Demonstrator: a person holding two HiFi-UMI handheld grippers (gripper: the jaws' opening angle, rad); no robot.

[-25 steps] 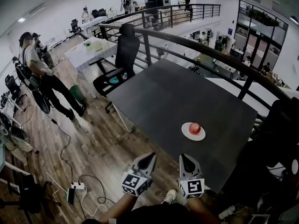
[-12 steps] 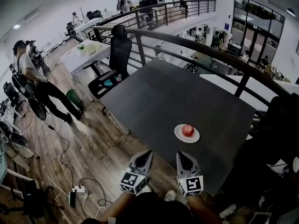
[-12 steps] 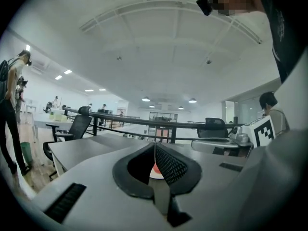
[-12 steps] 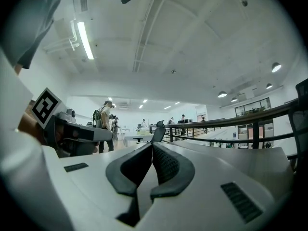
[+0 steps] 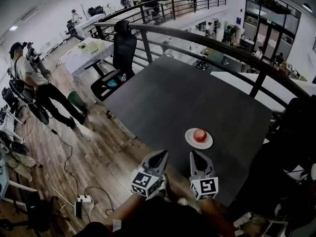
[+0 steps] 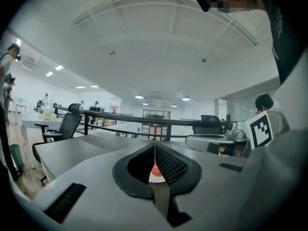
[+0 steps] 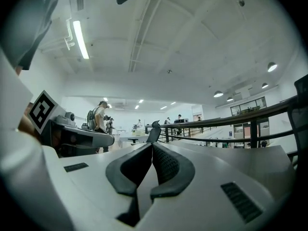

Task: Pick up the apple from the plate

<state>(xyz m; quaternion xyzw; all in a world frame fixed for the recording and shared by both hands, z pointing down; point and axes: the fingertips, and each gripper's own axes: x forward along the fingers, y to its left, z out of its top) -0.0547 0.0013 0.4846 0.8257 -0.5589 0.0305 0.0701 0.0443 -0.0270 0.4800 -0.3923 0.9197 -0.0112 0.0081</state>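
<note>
A red apple [image 5: 200, 135] sits on a small white plate [image 5: 190, 141] near the front edge of a dark square table [image 5: 182, 98]. Both grippers hang side by side just short of that edge, pointing at the table. My left gripper [image 5: 159, 156] is shut and empty, left of the plate. My right gripper [image 5: 196, 156] is shut and empty, directly in front of the plate. In the left gripper view the closed jaws [image 6: 154, 146] frame the apple [image 6: 154, 169] and plate [image 6: 157, 179] beyond them. The right gripper view shows closed jaws [image 7: 152, 145] and no apple.
A black office chair [image 5: 123, 51] stands at the table's far left corner. A dark railing [image 5: 212, 46] runs behind the table. A person [image 5: 34, 80] walks on the wood floor at left. Cables and a power strip [image 5: 81, 200] lie near my feet.
Both grippers have moved forward toward the table's front edge, still shut. The apple and plate have not moved on the table.
</note>
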